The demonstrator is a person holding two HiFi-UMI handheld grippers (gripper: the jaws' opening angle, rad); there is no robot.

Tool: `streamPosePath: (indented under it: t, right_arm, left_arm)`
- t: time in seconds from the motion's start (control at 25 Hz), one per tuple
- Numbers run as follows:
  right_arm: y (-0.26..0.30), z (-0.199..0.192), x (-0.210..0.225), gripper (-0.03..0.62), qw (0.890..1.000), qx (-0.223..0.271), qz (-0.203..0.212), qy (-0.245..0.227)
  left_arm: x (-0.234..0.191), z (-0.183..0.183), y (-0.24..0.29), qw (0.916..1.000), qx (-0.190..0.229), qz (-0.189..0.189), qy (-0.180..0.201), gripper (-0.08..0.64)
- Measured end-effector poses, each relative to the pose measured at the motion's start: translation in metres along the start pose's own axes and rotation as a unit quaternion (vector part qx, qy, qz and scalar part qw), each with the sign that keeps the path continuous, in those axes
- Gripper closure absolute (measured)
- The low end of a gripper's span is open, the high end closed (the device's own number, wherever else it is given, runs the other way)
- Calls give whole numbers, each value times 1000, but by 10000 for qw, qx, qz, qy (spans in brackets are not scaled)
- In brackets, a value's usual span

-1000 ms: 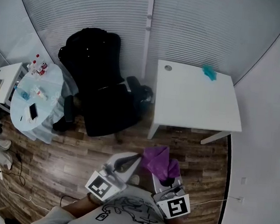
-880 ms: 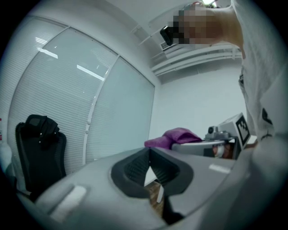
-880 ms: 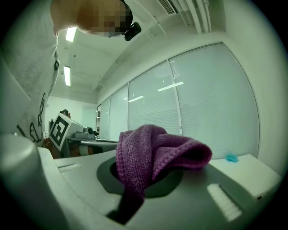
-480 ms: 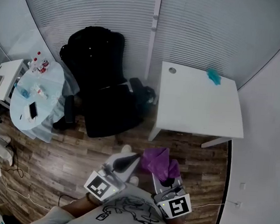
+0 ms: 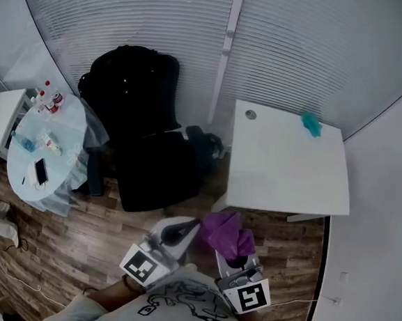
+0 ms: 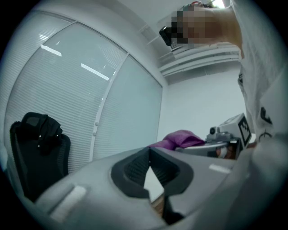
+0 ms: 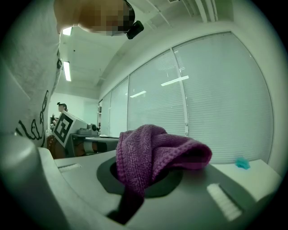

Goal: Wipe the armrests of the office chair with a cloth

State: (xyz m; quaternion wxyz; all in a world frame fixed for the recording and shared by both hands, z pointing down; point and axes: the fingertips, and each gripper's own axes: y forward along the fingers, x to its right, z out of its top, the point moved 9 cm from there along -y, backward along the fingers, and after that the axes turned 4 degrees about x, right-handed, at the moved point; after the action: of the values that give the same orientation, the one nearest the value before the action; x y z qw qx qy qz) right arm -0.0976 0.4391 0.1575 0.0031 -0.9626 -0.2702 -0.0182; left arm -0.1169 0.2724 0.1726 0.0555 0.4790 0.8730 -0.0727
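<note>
The black office chair [image 5: 147,141] stands by the blinds, one armrest [image 5: 197,139] on its right and the other [image 5: 94,169] on its left. My right gripper [image 5: 235,254] is shut on a purple cloth [image 5: 225,233], which bunches over its jaws; in the right gripper view the purple cloth [image 7: 153,150] hides the fingertips. My left gripper [image 5: 189,226] is shut with nothing in it, its pads meeting at the tip [image 6: 149,150]. Both grippers are held close to my body, short of the chair, touching nothing. The chair [image 6: 38,152] shows at the left of the left gripper view.
A white table [image 5: 288,164] stands right of the chair, with a teal cloth [image 5: 310,124] near its far corner. A round table with a pale blue cover [image 5: 44,151] carries a phone and bottles at the left. Wood floor lies between me and the chair.
The view has crept forward and slightly left, so the chair and white table sit a little lower and nearer. Both grippers keep the same pose, the cloth still held.
</note>
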Motion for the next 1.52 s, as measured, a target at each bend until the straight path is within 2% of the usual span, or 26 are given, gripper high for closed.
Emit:
streamPosePath:
  t: [0.4, 0.76, 1.12, 1.52]
  right_arm:
    - [118, 9, 44, 565, 9999, -81, -60, -8]
    - [199, 6, 75, 565, 9999, -137, -60, 16]
    - [237, 3, 93, 565, 9996, -265, -67, 33]
    - [241, 1, 108, 565, 9994, -312, -83, 92]
  left_arm:
    - [-117, 21, 45, 9999, -65, -80, 49, 557]
    - [-198, 29, 71, 10000, -84, -13, 26, 557]
    - [-237, 30, 88, 9999, -122, -15, -17, 557]
    - [-241, 26, 106, 9998, -190, -64, -42, 557]
